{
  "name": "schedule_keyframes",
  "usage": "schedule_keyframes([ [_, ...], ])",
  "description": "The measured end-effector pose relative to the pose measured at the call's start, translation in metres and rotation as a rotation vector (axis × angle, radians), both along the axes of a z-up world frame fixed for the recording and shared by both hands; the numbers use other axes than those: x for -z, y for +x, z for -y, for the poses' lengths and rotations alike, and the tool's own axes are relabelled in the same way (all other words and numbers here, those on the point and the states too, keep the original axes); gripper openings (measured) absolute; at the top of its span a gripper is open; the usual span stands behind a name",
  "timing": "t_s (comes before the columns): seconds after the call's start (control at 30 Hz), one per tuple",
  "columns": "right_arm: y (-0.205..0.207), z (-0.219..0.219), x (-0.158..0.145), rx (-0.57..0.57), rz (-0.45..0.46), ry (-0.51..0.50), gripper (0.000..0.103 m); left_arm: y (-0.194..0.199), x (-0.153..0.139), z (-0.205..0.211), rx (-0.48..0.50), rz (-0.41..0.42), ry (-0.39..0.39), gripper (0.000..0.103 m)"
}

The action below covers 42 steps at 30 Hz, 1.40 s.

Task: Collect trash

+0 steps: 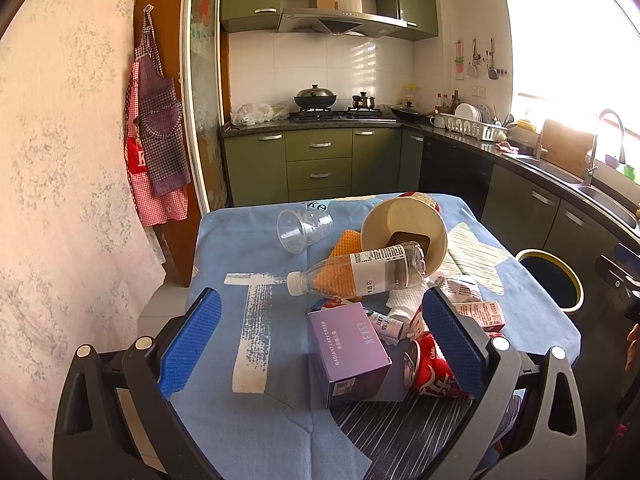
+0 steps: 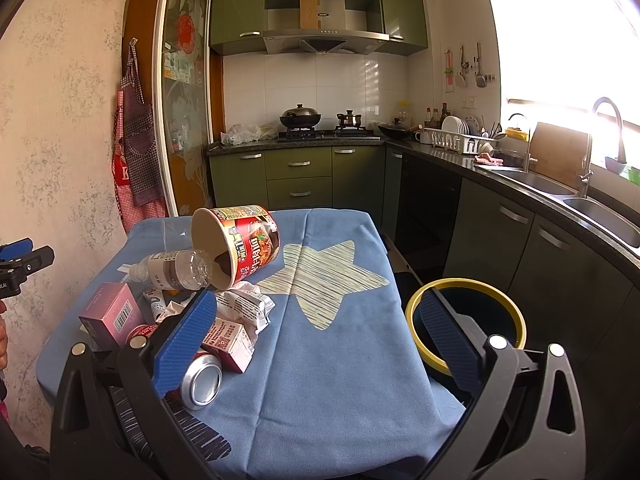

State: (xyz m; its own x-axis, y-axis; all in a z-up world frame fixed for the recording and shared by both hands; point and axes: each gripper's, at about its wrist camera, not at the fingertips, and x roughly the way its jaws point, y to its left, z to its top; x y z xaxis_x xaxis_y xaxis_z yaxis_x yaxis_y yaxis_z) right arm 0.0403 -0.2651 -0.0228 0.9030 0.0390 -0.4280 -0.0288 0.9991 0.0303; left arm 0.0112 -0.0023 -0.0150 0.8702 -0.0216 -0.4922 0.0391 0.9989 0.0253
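Kitchen table under a blue cloth (image 1: 256,248), green cabinets behind. Left gripper (image 1: 320,332) and right gripper (image 2: 316,332) both spread wide, empty. Trash pile at centre: plastic bottle (image 1: 360,272), noodle cup (image 2: 244,240), purple box (image 1: 348,352), cola can (image 1: 432,372). Yellow-rimmed bin (image 2: 464,320) at 3 o'clock off the table.

Strong daylight pours through the window (image 1: 568,28) on the right and blows it out to white glare in both views. The rest is evenly bright and sharp. Fisheye bending curves the wall (image 2: 60,120) and cabinets (image 1: 320,160); corners vignette black.
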Motion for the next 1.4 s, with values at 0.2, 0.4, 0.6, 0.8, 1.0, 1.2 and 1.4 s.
schedule_keyframes([
  [0.2, 0.000, 0.000, 0.000, -0.001, -0.002, 0.000, 0.097, 0.000, 0.000, 0.000, 0.000, -0.001, -0.001, 0.099],
  [0.4, 0.002, 0.001, 0.004, -0.001, -0.007, 0.000, 0.097, 0.003, 0.001, 0.000, 0.001, -0.006, 0.004, 0.099],
  [0.6, 0.010, -0.003, 0.004, -0.010, -0.024, -0.014, 0.097, 0.017, 0.006, -0.005, -0.004, -0.025, -0.004, 0.099],
  [0.8, 0.031, -0.017, 0.001, -0.042, -0.028, -0.063, 0.097, 0.045, 0.012, -0.014, -0.016, -0.040, -0.011, 0.099],
  [1.0, 0.066, -0.040, -0.006, -0.105, -0.015, -0.095, 0.097, 0.077, 0.011, -0.022, -0.039, -0.029, -0.005, 0.099],
  [1.2, 0.118, -0.072, -0.007, -0.179, -0.018, -0.130, 0.081, 0.104, 0.011, -0.029, -0.049, -0.026, -0.005, 0.099],
  [1.4, 0.170, -0.099, 0.003, -0.223, -0.077, -0.169, 0.061, 0.131, 0.016, -0.037, -0.059, -0.038, -0.010, 0.099],
])
